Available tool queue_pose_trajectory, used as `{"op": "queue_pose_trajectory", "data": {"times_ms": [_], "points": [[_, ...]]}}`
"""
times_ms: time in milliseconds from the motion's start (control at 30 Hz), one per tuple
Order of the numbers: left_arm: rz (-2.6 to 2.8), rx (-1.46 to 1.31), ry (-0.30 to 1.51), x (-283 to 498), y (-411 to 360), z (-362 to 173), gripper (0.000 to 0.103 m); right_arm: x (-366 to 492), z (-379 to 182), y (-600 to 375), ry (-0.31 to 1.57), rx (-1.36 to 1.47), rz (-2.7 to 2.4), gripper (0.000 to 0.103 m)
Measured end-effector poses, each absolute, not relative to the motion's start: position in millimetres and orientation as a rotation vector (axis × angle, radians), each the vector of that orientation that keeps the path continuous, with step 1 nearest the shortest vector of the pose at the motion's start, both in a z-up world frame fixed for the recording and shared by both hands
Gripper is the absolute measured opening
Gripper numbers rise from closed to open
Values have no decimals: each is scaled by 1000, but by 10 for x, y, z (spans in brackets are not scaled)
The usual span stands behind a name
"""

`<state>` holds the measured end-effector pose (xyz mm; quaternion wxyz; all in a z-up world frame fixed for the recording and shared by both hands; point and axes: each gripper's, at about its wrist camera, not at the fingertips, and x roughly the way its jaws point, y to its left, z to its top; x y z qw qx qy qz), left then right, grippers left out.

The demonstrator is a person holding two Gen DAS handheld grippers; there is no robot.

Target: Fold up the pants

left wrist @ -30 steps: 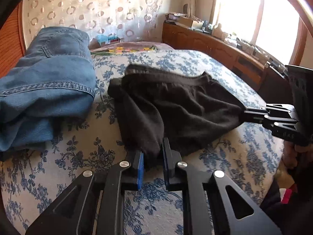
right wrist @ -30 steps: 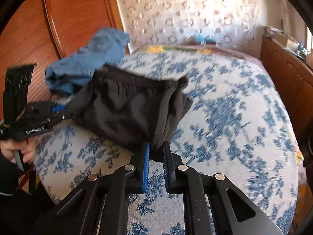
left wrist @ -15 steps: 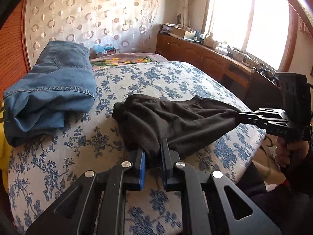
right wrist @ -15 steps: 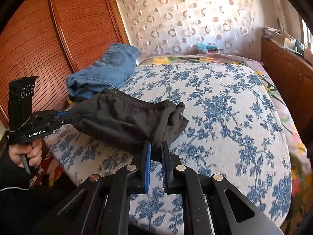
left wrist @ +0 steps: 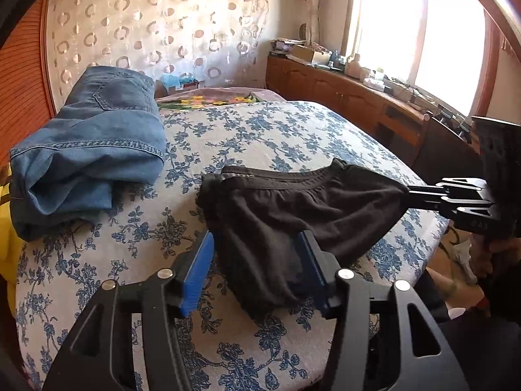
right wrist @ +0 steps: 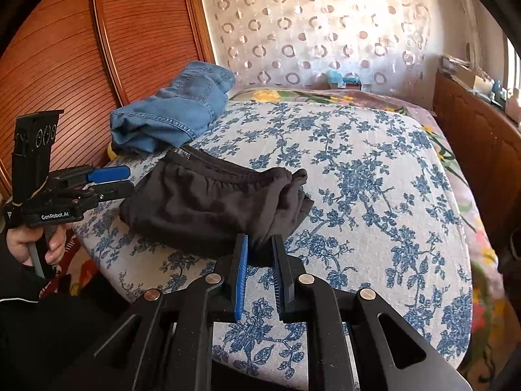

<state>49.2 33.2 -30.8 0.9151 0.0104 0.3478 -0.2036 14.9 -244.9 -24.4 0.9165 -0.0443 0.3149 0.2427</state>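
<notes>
While the folded black pants (left wrist: 293, 215) are being laid on the bed (right wrist: 374, 179), the left gripper (left wrist: 257, 270) is gaping wide, gripping nothing — the right gripper (right wrist: 260, 270) is parting slightly around 1 corner; withdrawal seems next.

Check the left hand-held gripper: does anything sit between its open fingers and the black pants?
Nothing visible does. The left hand-held gripper is open with the black pants lying directly between its blue pads on the floral bedspread. The folded jeans lie off to the side, apart from the pants.
</notes>
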Motion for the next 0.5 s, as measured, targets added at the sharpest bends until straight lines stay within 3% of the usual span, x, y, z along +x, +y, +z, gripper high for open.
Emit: {"op": "queue_pose_trajectory", "data": {"times_ms": [100,233,333,500], "points": [[-412,27,716,521,324,-329,67,134,-212,-2464,638,-101,480,18],[-401,31,725,609,314,-362,67,161,-199,-2511,636,-97,468,20],[-397,29,735,692,317,-392,67,233,-207,-2508,628,-106,457,30],[-427,21,740,805,302,-405,67,417,-245,-2432,629,-118,455,31]]}}
